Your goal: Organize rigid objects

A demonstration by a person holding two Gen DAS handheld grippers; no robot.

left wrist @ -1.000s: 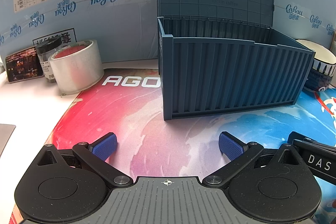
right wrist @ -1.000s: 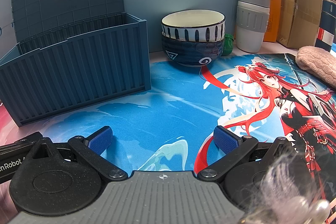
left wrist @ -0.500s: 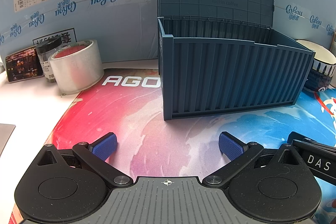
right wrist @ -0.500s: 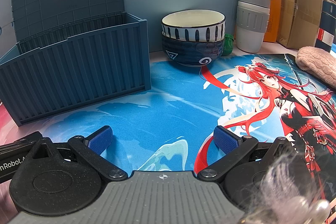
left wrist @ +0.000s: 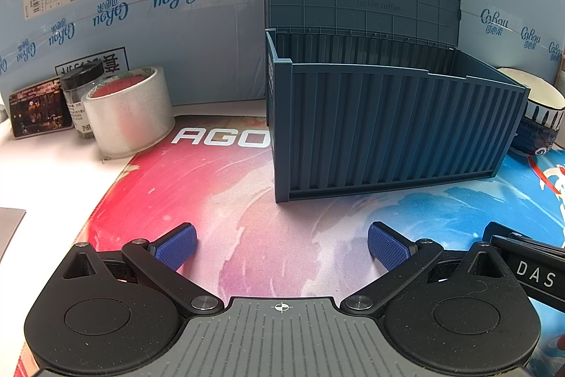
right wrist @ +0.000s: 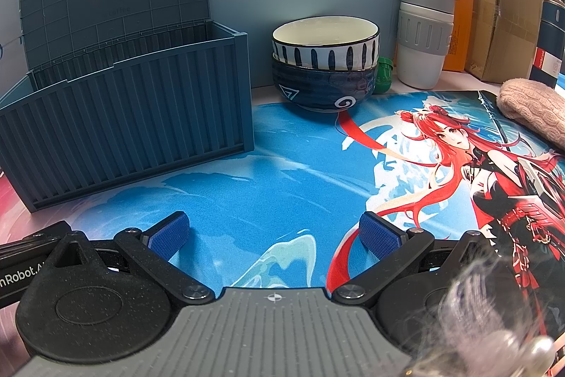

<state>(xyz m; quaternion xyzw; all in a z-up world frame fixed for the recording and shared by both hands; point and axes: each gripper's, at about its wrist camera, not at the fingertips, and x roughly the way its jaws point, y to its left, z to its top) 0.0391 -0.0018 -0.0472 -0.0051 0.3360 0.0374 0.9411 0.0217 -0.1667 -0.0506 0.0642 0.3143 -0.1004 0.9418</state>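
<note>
A dark blue container-style box (left wrist: 388, 129) stands on the printed desk mat with its lid up; it also shows in the right wrist view (right wrist: 127, 119). Its inside floor is hidden. My left gripper (left wrist: 281, 244) is open and empty, low over the mat in front of the box. My right gripper (right wrist: 274, 235) is open and empty, right of the box. A roll of clear tape (left wrist: 127, 110) and a small black-capped jar (left wrist: 79, 94) stand far left. Two stacked bowls (right wrist: 325, 62) and a grey-white cup (right wrist: 423, 37) stand behind the mat.
Blue cardboard boxes (left wrist: 141, 6) wall the back. A phone (left wrist: 37, 106) leans by the jar. A pink knitted item (right wrist: 533, 112) lies at the far right, with brown cartons (right wrist: 505, 20) and a dark bottle (right wrist: 549, 45) behind. A small green object (right wrist: 383, 76) sits by the bowls.
</note>
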